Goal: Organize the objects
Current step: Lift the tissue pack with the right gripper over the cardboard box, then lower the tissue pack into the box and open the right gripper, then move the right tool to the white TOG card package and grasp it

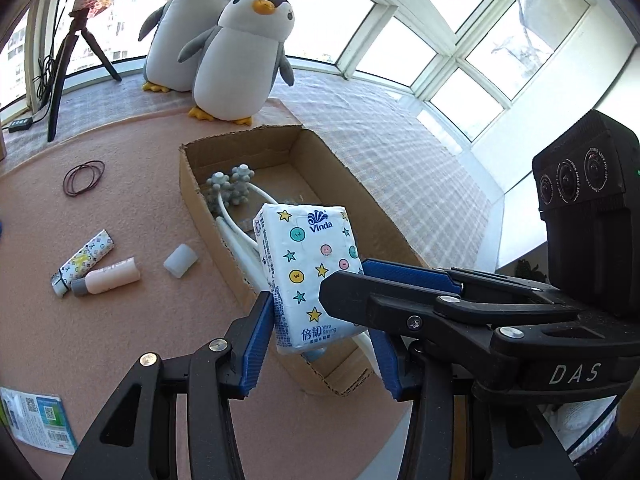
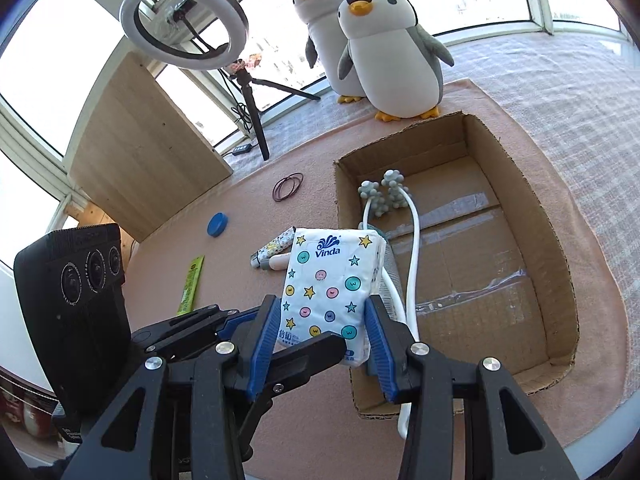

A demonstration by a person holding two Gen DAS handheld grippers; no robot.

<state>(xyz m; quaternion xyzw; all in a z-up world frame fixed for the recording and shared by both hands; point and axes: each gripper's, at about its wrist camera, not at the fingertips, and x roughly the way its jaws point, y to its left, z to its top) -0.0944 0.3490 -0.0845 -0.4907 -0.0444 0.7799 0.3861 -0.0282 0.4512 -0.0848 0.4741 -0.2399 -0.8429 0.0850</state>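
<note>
A white Vinda tissue pack (image 1: 308,264) (image 2: 332,276) with star and button prints hangs tilted above the near left wall of an open cardboard box (image 1: 192,188) (image 2: 560,280). My left gripper (image 1: 320,312) is shut on its lower end; the contact of the right-hand pad is hidden behind the other gripper. My right gripper (image 2: 322,300) is shut on the pack's two side edges. Each gripper reaches into the other's view, the right gripper (image 1: 344,276) from the right and the left gripper (image 2: 302,328) from the left. A grey-and-white roller massager (image 1: 232,188) (image 2: 384,196) lies in the box.
On the pink mat left of the box lie a patterned tube (image 1: 84,260), a pink bottle (image 1: 110,278), a white cap (image 1: 181,261), hair ties (image 1: 84,177), a blue lid (image 2: 218,224) and a green sachet (image 2: 191,284). Two plush penguins (image 1: 236,60) stand behind the box, a ring light (image 2: 184,28) back left.
</note>
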